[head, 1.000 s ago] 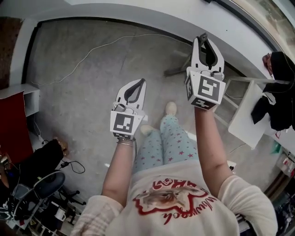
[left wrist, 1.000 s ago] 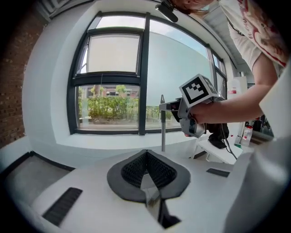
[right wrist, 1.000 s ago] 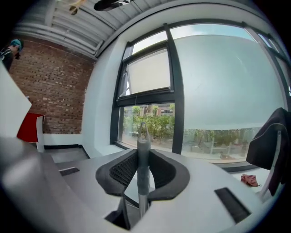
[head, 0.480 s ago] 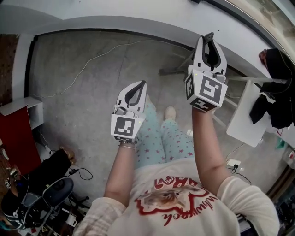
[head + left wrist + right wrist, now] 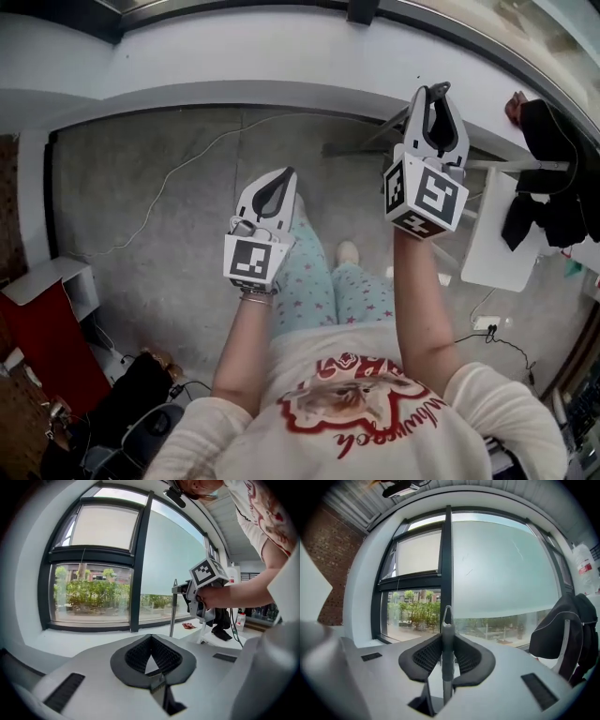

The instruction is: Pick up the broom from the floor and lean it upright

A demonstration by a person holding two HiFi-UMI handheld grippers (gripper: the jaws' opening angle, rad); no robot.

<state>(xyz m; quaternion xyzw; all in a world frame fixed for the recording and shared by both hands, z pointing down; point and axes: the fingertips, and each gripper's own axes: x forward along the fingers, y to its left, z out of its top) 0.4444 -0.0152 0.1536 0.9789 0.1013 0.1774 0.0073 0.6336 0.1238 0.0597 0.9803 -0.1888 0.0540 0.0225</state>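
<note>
Broom (image 5: 447, 644) stands upright between the pads of the right tongs (image 5: 437, 89), which are clamped on its grey handle just under the hanging loop (the brush end cannot be made out). The handle runs down below these tongs toward the floor (image 5: 141, 206). The left tongs (image 5: 150, 637) are closed, tips touching, nothing between them, to the left of the right tongs. A window (image 5: 417, 606) lies ahead of both. A black jacket (image 5: 565, 630) hangs right of the right tongs.
</note>
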